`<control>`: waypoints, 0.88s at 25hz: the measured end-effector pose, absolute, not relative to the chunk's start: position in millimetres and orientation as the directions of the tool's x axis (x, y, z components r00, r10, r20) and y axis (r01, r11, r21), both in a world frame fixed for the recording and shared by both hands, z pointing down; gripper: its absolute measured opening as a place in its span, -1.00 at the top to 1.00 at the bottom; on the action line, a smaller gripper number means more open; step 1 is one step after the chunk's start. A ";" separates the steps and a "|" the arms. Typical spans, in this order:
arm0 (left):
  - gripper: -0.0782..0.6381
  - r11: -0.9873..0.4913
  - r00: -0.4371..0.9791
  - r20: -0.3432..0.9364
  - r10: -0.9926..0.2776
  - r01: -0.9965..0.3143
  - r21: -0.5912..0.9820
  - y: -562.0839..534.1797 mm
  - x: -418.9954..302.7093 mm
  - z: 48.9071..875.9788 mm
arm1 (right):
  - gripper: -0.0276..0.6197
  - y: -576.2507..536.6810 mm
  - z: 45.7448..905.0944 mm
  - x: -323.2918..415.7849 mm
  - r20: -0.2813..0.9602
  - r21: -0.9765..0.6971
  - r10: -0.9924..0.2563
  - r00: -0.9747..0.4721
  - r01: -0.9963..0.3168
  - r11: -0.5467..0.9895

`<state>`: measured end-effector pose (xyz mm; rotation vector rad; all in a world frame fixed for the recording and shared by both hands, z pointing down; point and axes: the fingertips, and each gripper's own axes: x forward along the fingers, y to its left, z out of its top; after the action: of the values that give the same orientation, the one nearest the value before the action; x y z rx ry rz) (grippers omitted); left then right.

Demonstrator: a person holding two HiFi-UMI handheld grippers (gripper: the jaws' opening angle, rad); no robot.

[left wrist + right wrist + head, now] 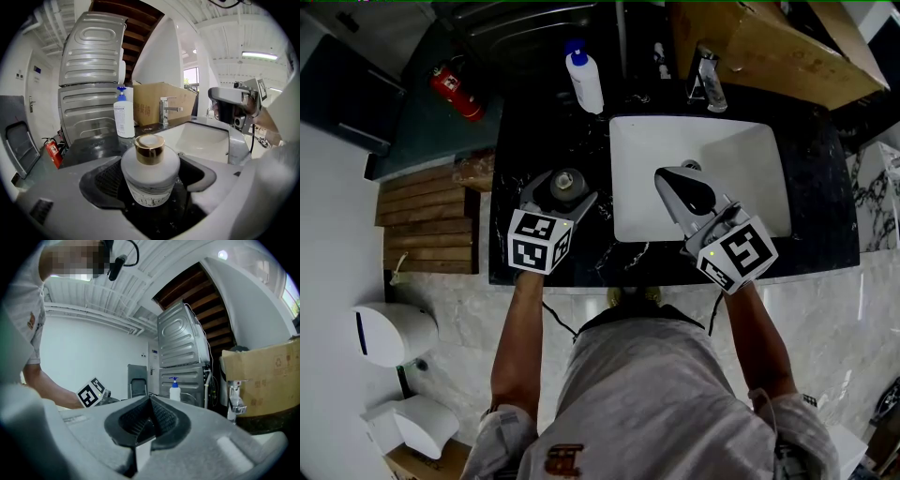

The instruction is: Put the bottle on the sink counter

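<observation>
A squat white bottle [567,184] with a gold cap stands upright on the black sink counter [534,131], left of the white basin [750,159]. My left gripper [565,192] is around it. In the left gripper view the bottle [150,168] sits between the jaws of the left gripper [150,183], which are spread wide with a dark gap on each side of the bottle. My right gripper [675,178] hovers over the basin's left part, its jaws meeting at the tip with nothing in them. It reads the same in the right gripper view [150,401].
A white pump dispenser [584,80] with a blue top stands at the counter's back. A chrome faucet [710,84] is behind the basin, with a cardboard box [769,47] beyond it. A red fire extinguisher [455,94] lies off the counter's left end.
</observation>
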<state>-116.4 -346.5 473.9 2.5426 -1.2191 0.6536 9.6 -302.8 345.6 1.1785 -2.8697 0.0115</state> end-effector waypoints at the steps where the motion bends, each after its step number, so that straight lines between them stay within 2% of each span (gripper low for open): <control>1: -0.23 -0.615 0.548 0.484 -0.683 -0.788 0.025 -346.3 -118.4 469.9 | 0.91 -302.9 345.5 10.1 0.039 0.007 -0.703 -0.710 -0.704 0.711; 6: -0.23 -0.580 0.537 0.390 -0.748 -0.815 0.010 -339.9 -127.1 430.4 | 0.91 -301.8 340.5 8.5 0.026 0.006 -0.701 -0.713 -0.701 0.713; 13: -0.19 -0.580 0.572 0.177 -0.801 -0.814 0.007 -320.6 -114.4 350.9 | 0.91 -296.3 322.1 -0.8 -0.010 0.021 -0.683 -0.730 -0.683 0.730; 16: -0.07 -0.595 0.594 0.087 -0.800 -0.803 0.017 -310.6 -104.4 324.7 | 0.91 -292.0 313.8 -6.5 -0.028 0.030 -0.671 -0.741 -0.672 0.740; 22: 0.32 -0.625 0.625 -0.032 -0.780 -0.780 0.028 -290.9 -82.8 288.8 | 0.91 -283.6 299.8 -12.7 -0.063 0.026 -0.658 -0.750 -0.660 0.751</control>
<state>-82.8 -290.9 288.8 2.8209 -1.3544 -0.0641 -12.7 -283.6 299.8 1.1251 -2.9860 -0.0742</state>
